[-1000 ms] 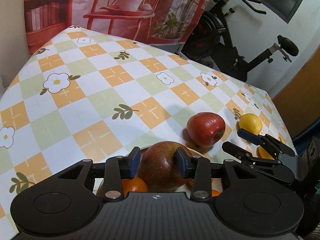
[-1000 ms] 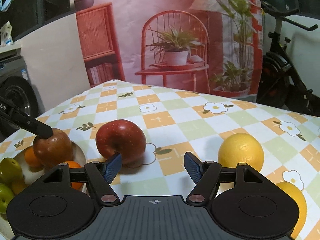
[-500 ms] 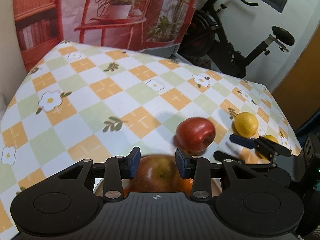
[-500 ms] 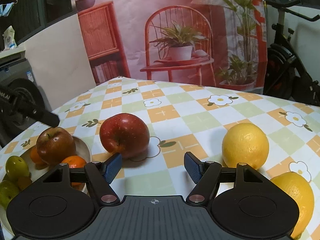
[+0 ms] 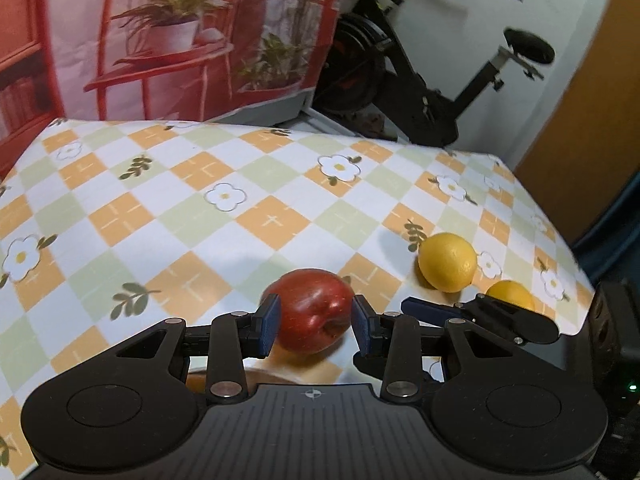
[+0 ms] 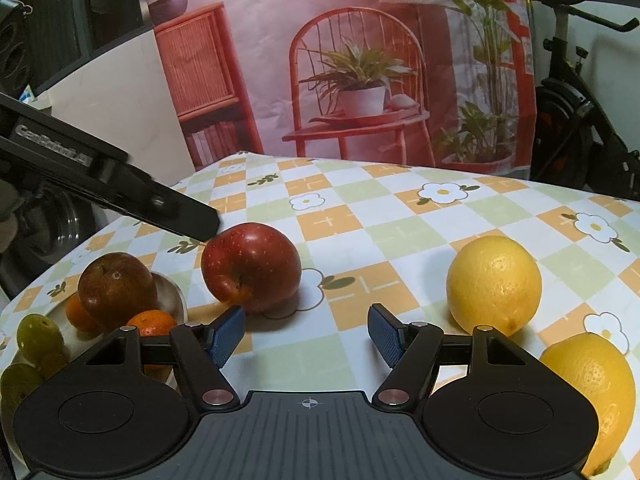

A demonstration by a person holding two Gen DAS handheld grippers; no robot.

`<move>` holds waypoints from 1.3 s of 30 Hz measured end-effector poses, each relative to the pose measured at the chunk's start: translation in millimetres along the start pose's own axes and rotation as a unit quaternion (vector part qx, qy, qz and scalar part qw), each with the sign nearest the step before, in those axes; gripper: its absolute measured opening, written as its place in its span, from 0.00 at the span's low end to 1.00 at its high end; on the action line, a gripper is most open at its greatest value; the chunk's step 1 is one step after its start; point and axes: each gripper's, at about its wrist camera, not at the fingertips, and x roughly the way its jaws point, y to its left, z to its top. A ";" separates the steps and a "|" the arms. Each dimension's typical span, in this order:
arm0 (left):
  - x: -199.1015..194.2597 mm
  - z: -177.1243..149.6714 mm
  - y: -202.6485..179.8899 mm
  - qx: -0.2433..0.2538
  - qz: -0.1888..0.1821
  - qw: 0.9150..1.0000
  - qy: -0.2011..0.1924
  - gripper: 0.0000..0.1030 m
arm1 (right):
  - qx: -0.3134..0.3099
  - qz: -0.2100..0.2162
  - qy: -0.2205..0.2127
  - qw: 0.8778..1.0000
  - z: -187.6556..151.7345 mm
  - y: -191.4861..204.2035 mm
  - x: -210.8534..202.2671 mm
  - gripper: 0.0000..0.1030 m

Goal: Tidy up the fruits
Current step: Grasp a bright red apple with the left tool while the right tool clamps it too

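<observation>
My bowl (image 6: 176,296) holds a dark apple (image 6: 116,288), tangerines (image 6: 154,322) and green fruits (image 6: 39,338). Both tools are spread: left tool (image 5: 315,324) flanks the glossy red apple (image 5: 312,314), right tool (image 6: 307,336) holds nothing.

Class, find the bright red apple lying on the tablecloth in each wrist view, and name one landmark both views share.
Left wrist view: red apple, lower centre, between the left gripper's fingers.
Right wrist view: red apple, left of centre.
Shared landmark: round yellow citrus.
</observation>
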 end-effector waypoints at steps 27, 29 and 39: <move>26.0 29.6 6.7 0.024 0.021 0.999 0.009 0.42 | 0.006 0.000 -0.003 1.000 -0.4 0.1 0.7 0.63; 27.8 31.8 7.9 0.021 0.020 1.000 0.008 0.42 | 0.006 -0.003 -0.006 1.000 -0.9 0.9 0.5 0.62; 34.8 38.6 20.9 -0.013 0.006 1.000 0.003 0.42 | -0.016 -0.002 -0.010 1.000 18.1 4.3 8.9 0.62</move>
